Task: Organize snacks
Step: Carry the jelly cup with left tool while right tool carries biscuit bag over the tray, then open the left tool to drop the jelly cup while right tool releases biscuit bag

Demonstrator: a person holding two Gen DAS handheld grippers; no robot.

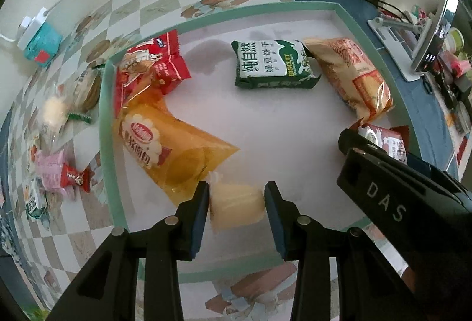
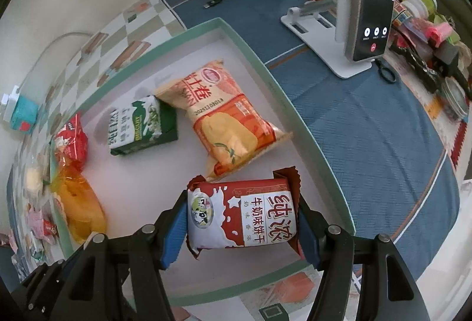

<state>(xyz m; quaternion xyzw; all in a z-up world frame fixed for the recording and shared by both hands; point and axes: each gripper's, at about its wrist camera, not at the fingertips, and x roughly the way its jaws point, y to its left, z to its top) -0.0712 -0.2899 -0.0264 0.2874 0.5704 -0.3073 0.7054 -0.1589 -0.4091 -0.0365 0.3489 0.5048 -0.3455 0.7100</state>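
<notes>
Clamping a pale bun (image 1: 236, 204) between its pads, the left gripper (image 1: 237, 203) points down over the near edge of the tray (image 1: 106, 144). The right gripper (image 2: 243, 217) is closed on a red biscuit pack (image 2: 242, 214), gripped by its two ends above the tray's near right corner. Inside the white, green-rimmed tray lie a green biscuit pack (image 1: 273, 64), an orange roll bag (image 2: 227, 120) touching it on the right, a yellow bread bag (image 1: 174, 152) and a red pack (image 1: 153, 64) at the left rim. Left of the tray, small wrapped snacks (image 1: 59, 144) sit loose on the checked cloth of the worktop (image 1: 88, 232). To the right, a phone (image 2: 374, 11) stands on a white stand on a blue cloth.
</notes>
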